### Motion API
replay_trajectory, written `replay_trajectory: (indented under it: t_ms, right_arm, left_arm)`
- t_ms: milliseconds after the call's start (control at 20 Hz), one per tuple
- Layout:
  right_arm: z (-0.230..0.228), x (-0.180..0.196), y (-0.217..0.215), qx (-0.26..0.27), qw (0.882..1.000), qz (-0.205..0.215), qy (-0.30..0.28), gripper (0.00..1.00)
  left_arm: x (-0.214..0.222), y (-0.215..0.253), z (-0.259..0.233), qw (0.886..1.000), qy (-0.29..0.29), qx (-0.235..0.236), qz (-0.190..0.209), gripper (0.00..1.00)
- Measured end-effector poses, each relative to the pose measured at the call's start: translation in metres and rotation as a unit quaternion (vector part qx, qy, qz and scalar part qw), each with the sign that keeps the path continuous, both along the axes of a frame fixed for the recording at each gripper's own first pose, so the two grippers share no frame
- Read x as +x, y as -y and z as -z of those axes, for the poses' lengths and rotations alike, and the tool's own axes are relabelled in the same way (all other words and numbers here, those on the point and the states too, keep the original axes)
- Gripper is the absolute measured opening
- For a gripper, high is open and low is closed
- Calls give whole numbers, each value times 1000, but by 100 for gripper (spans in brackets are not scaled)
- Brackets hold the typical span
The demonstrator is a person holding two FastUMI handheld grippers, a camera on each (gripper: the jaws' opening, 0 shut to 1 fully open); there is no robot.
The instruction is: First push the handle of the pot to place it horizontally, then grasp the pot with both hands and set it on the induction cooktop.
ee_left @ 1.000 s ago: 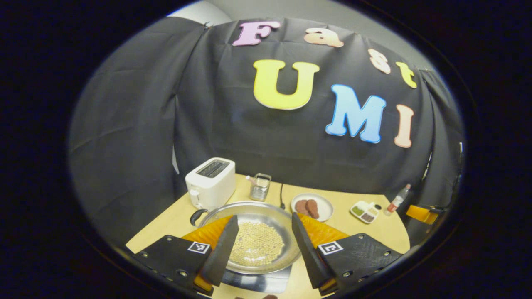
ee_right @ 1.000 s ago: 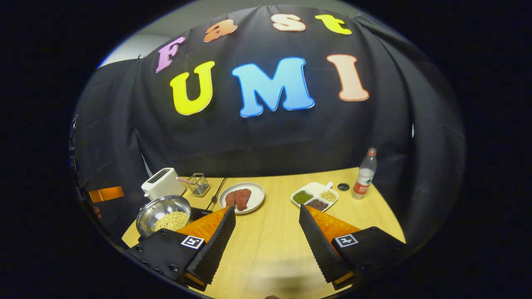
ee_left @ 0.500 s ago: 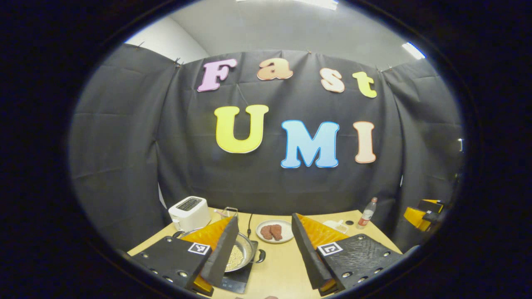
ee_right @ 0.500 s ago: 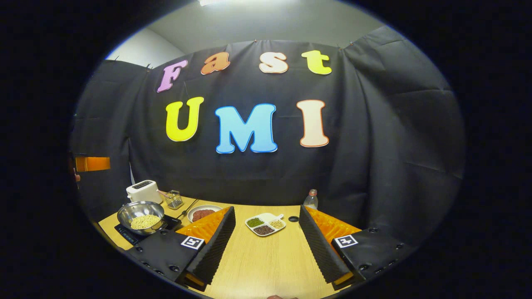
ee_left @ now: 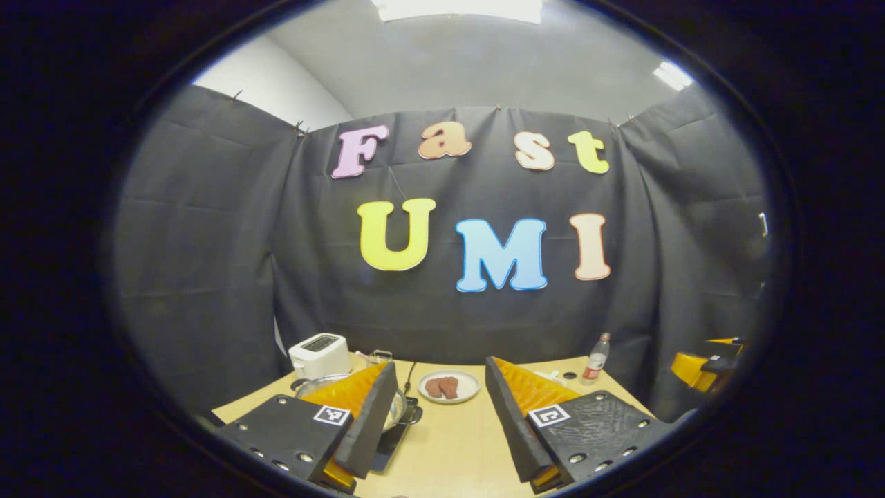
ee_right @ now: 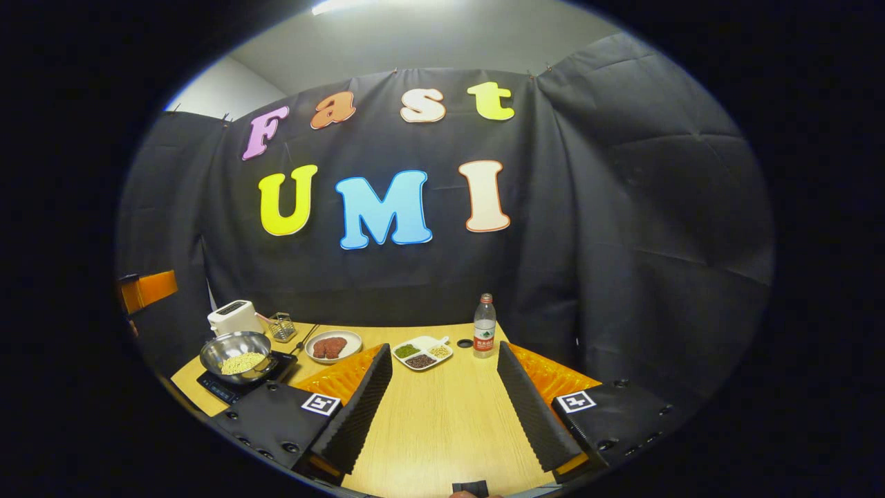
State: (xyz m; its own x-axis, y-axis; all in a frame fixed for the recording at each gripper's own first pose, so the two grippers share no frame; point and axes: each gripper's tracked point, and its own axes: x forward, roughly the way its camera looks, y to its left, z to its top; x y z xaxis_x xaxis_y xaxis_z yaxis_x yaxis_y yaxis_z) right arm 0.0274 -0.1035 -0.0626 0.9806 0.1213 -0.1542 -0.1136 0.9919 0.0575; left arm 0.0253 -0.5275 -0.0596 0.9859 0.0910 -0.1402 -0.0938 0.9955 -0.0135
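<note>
The pot [ee_right: 235, 351] sits on the induction cooktop [ee_right: 222, 389] at the tabletop's [ee_right: 442, 415] left. Your left tongs [ee_left: 435, 404] and right tongs [ee_right: 444, 398] gape empty; hold them clear, well apart from the pot's rim.

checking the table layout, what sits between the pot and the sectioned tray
In the right gripper view, a white plate with brown food lies between the pot on the cooktop and the sectioned tray.
</note>
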Motion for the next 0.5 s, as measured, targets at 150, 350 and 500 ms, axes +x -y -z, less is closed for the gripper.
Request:
replay_trajectory:
  t_ms: [150,350,500]
  right_arm:
    - [-7,-20,-9,2,1000,11,16,97]
    - [-7,-41,-24,-2,1000,21,19,97]
    - [-9,-49,-36,-5,999,26,20,92]
  left_arm:
    - [-18,-8,4,1000,5,-17,18,78]
    - [-34,-21,23,998,-12,-42,39,75]
    - [-35,-40,34,998,-24,-53,38,75]
